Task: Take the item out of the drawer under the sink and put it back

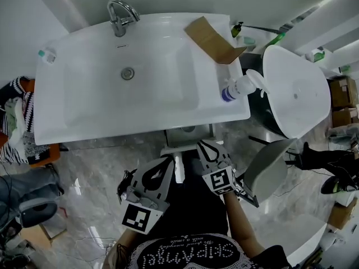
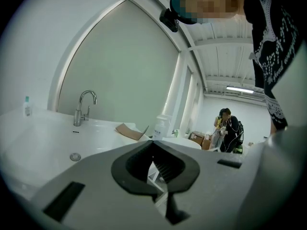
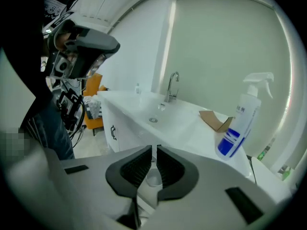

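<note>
Both pressed together, empty: left gripper [image 1: 170, 160], right gripper [image 1: 203, 146], before white ceramic sink [image 1: 84, 94].
Print illegible on blue-labelled white spray bottle [image 1: 241, 87]; grey marble floor [image 1: 95, 172].

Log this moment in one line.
left gripper: shut, empty | right gripper: shut, in front of sink | bottle: on sink, right end

on the sink [image 1: 84, 102]: faucet [image 1: 119, 17] at back, cardboard [image 1: 213, 40] and spray bottle [image 1: 242, 86] right.
</note>
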`<action>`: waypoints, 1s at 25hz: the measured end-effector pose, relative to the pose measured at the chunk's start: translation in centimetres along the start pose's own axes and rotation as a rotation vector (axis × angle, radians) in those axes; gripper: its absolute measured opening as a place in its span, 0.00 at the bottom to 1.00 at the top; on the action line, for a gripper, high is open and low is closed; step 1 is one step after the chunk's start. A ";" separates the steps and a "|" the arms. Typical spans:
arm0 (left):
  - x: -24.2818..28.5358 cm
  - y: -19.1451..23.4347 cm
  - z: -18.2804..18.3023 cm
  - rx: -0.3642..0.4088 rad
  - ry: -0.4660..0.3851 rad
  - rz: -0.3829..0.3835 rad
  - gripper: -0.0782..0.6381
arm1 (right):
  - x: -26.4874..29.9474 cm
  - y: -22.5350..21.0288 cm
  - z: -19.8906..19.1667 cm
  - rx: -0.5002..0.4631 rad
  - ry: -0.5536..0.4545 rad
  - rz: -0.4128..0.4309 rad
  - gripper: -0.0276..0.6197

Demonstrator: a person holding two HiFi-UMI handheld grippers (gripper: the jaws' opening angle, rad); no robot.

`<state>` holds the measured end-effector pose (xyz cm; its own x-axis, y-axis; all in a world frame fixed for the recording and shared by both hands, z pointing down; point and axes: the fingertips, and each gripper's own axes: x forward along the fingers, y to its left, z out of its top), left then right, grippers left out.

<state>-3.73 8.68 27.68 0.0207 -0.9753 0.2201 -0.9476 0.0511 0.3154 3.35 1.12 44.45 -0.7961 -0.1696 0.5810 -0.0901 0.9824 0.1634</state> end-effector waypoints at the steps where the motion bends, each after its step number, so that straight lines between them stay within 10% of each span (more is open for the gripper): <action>1: 0.1 0.1 0.0 -0.003 0.005 0.001 0.11 | 0.5 -0.2 -0.7 -0.005 0.017 0.004 0.08; 25: 2.7 1.8 -1.3 -0.086 0.066 0.099 0.11 | 9.3 0.4 -10.2 -0.361 0.282 0.254 0.12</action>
<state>-5.01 6.43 30.05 -0.0475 -0.9485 0.3132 -0.9154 0.1668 0.3663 1.96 -0.85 58.05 -0.5692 0.0075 0.8222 0.3368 0.9143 0.2248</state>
